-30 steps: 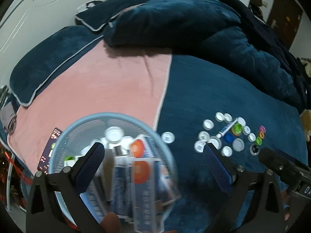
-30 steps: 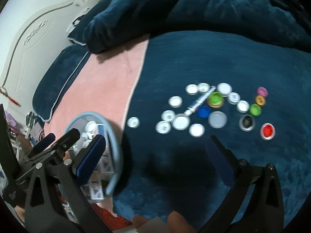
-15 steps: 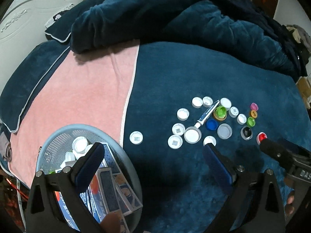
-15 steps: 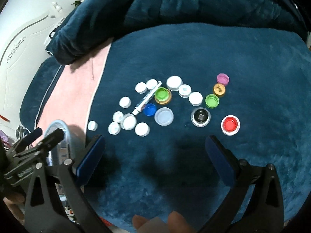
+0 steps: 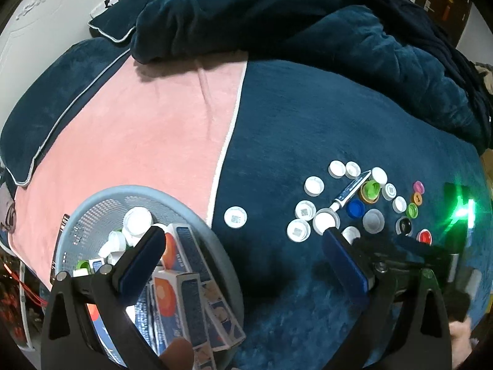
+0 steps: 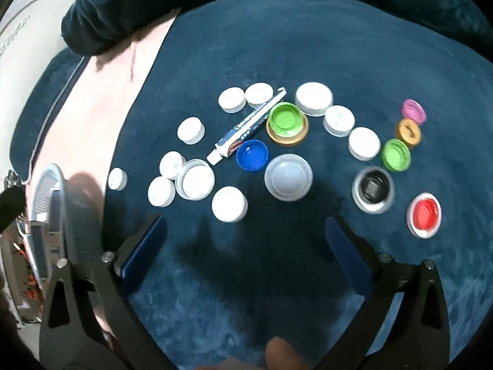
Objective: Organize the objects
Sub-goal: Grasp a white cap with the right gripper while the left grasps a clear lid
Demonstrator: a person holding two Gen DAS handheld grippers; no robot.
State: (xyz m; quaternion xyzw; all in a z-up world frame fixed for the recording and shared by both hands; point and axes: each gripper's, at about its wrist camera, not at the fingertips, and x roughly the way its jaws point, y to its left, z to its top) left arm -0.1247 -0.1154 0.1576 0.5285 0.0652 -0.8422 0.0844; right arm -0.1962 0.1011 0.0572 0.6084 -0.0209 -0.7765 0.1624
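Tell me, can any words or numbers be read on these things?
None can be read for certain.
Small white and blue tube: dark lettering, too blurred.
Orange and blue boxes in the grey mesh basket: print too small.
White caps with square codes: no legible text.

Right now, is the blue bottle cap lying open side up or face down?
Open side up. The blue cap shows its hollow inside and raised rim, lying beside the nozzle end of the small tube.
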